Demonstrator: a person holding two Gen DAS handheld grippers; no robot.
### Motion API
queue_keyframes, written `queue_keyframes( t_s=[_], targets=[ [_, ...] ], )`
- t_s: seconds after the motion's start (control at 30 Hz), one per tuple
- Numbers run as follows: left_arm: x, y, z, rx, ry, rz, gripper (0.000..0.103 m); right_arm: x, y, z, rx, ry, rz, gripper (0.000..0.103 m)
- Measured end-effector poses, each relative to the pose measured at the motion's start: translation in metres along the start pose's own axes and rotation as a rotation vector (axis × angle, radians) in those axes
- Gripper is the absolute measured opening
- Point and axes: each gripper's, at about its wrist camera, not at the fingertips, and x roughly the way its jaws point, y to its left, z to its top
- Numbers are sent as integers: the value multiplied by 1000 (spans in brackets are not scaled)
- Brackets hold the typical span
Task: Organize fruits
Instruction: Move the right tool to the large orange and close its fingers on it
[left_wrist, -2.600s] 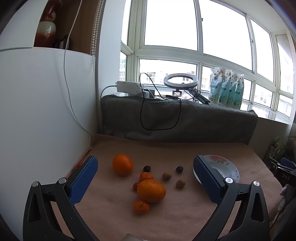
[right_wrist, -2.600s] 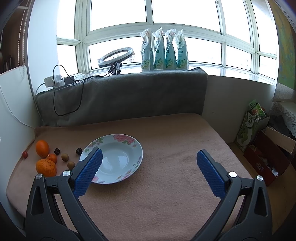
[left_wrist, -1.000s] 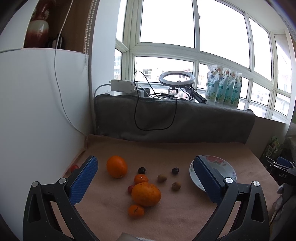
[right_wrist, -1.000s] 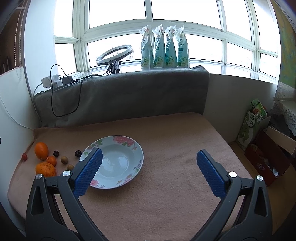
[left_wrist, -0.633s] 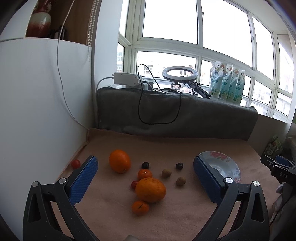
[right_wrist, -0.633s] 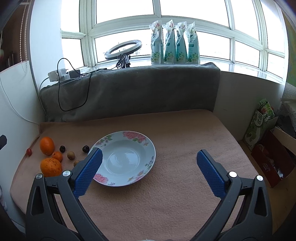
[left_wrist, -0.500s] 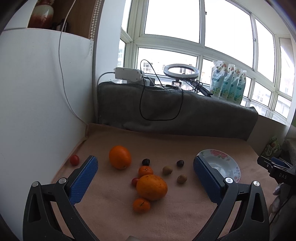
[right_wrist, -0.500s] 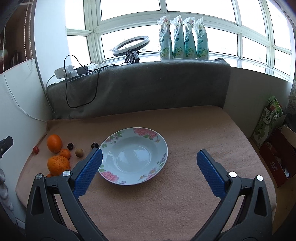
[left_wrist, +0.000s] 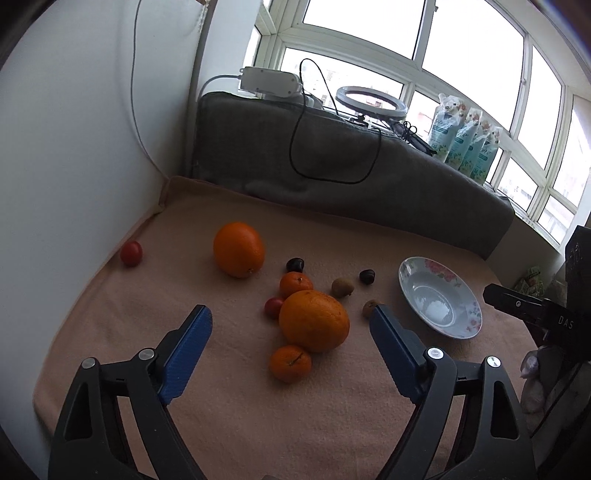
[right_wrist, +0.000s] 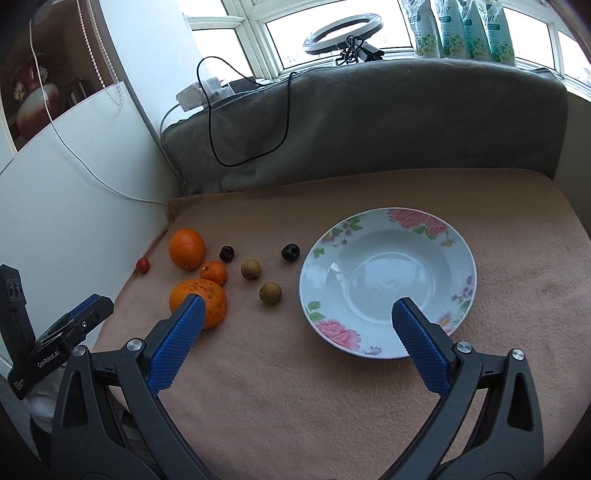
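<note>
Two grippers are empty as we hold them: our left gripper (left_wrist: 290, 350), jaws just narrowed but open, frames the large orange (left_wrist: 314, 320) left of the plate (right_wrist: 458, 240), our right gripper (right_wrist: 295, 332) gapes, and a careless pinch could roll the fruit off the cloth.

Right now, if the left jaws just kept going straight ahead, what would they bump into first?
Probably the small mandarin, with the large orange touching it just behind. The left gripper has just been closing but holds nothing; both fruits lie between its open jaws' line. Depth is uncertain.
</note>
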Motion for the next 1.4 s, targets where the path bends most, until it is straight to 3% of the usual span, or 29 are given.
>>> queue_keyframes(
  t_s=[0.1, 0.2, 0.53, 0.6, 0.93, 1.33, 1.4],
  targets=[
    [6, 2, -5, -8, 27, -33, 84, 12, 3, 1, 25, 46, 58, 101],
    [9, 2, -8, -19, 50, -72, 80, 27, 5, 3, 57, 103, 119, 92],
    [37, -1, -13, -51, 124, -162, 74, 74, 28, 9, 91, 228, 251, 92],
    [41, -1, -13, -48, 129, -167, 73, 86, 31, 10, 104, 262, 277, 85],
    [61, 0, -13, -36, 166, -177, 64, 137, 40, 9, 189, 399, 349, 76],
    [73, 3, -11, -44, 184, -170, 64, 170, 41, 6, 248, 455, 363, 76],
    [76, 3, -11, -48, 190, -176, 60, 173, 42, 6, 247, 459, 372, 76]
  ],
)
